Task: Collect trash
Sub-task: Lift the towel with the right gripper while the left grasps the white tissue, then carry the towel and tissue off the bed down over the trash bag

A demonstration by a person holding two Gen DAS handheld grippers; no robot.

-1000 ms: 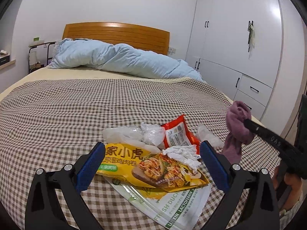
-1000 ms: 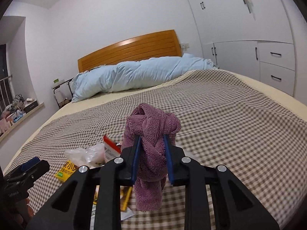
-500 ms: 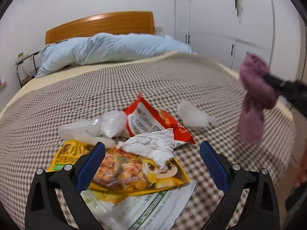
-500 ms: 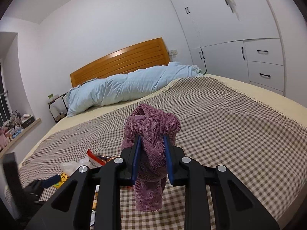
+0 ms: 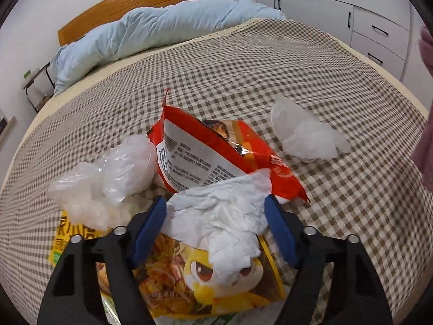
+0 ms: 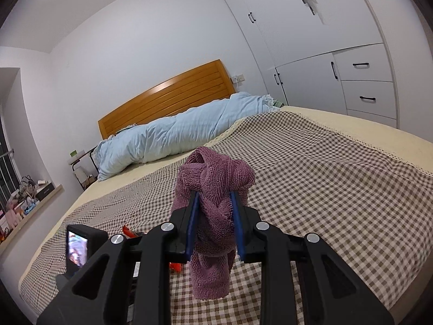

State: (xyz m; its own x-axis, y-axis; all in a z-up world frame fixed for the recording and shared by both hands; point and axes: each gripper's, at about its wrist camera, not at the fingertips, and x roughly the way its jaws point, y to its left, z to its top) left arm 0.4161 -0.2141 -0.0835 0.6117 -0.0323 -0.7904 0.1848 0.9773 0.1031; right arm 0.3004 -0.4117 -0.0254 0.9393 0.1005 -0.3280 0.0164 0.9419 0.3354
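Here our left gripper (image 5: 215,227) has been closing its fingers around the light, soft tissue (image 5: 219,216), best pinched mid-crumple; our right gripper (image 6: 215,223) grips the towel (image 6: 213,189).

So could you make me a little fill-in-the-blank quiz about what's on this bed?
1. The right gripper is clamped on a purple ____.
2. The crumpled tissue sits between the ____ gripper's blue pads.
3. The red snack wrapper lies on a ____-patterned bedspread.

Missing words: towel; left; checked

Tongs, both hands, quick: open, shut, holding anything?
Left tongs: open, jaws just been closing around the crumpled white tissue, not yet gripping it.
Right tongs: shut on the purple towel.
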